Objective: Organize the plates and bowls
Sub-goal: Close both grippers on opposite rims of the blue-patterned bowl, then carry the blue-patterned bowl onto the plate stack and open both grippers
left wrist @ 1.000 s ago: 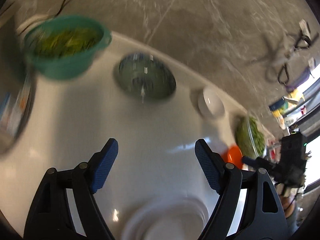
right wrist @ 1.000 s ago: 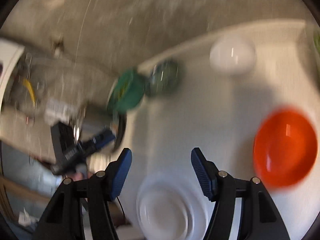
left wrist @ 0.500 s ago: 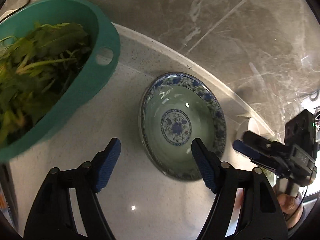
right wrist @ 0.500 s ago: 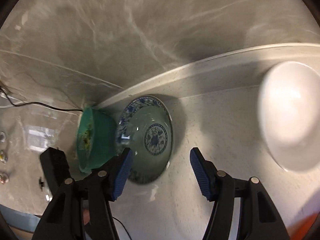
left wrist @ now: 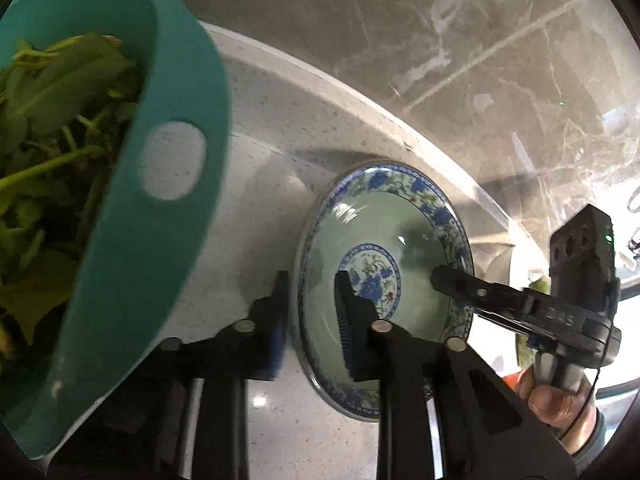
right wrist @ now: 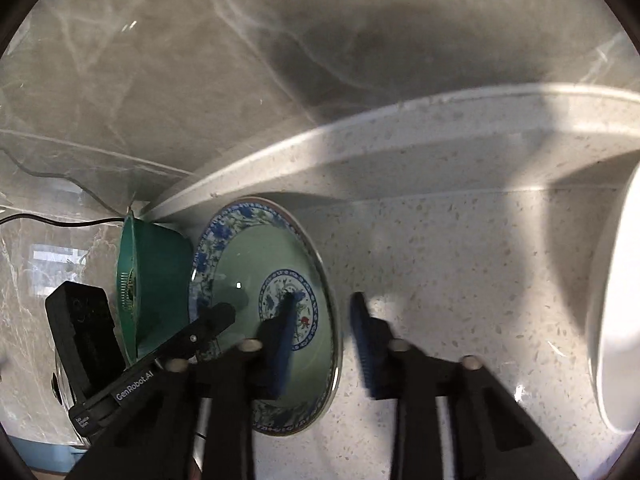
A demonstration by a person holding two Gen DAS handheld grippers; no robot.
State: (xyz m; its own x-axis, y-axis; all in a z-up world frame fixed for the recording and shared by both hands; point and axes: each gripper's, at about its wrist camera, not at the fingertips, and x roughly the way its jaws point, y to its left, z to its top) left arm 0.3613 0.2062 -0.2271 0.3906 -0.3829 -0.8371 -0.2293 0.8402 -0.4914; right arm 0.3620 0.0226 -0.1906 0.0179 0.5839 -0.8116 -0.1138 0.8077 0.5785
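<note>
A green deep plate with a blue flower rim (left wrist: 404,216) lies on the pale speckled counter (left wrist: 260,120). My left gripper (left wrist: 311,280) straddles its left rim, one pad outside and one inside, jaws closing onto the rim. My right gripper (right wrist: 325,298) straddles the opposite rim of the same plate (right wrist: 248,256), jaws closing too, inner pad over the flower centre. The left wrist view shows one of the right gripper's fingers (left wrist: 472,290) on the plate's far rim and a hand (left wrist: 552,396) behind it. A white bowl (right wrist: 612,300) sits at the right.
A teal colander (left wrist: 160,260) full of green leaves stands right beside the plate on its left, also in the right wrist view as the colander (right wrist: 156,280). A raised counter lip (right wrist: 400,128) and a marbled wall (right wrist: 280,40) run just behind the plate.
Both grippers came down and in from over the open counter to the patterned plate. Their wide-open jaws have narrowed around the plate's opposite rims.
</note>
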